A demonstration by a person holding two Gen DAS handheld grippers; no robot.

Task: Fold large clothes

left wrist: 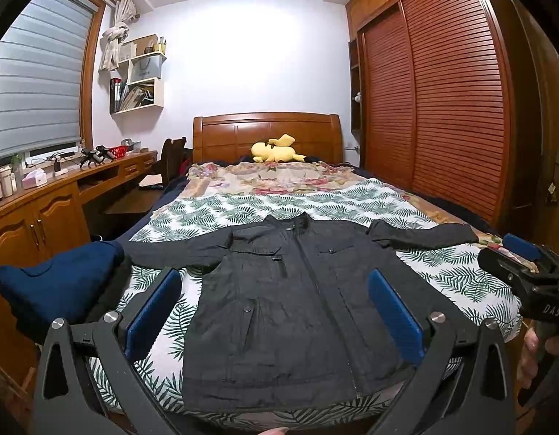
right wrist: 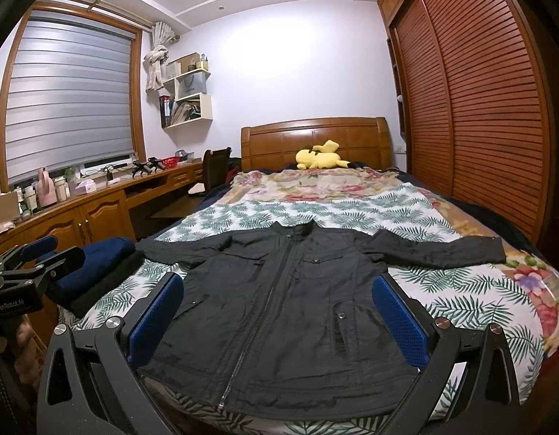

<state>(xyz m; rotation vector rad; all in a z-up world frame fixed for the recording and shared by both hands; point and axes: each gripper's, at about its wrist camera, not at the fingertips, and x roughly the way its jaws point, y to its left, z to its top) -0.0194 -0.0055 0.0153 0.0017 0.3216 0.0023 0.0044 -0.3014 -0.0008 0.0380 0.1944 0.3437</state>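
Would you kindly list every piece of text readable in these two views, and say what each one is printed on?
"DAS": on the right gripper body, left wrist view.
"GenRobot.AI": on the left gripper body, right wrist view; small, so the first letter is uncertain.
Print on the shopping bag on the wall shelf: too blurred to read.

"DAS" on right tool (left wrist: 522, 253); "GenRobot.AI" on left tool (right wrist: 36, 250).

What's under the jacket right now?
The black jacket lies flat, front up, on the leaf-print sheet, which shows all round it. Its left cuff reaches the dark folded clothes at the bed's edge. Anything else beneath it is covered.
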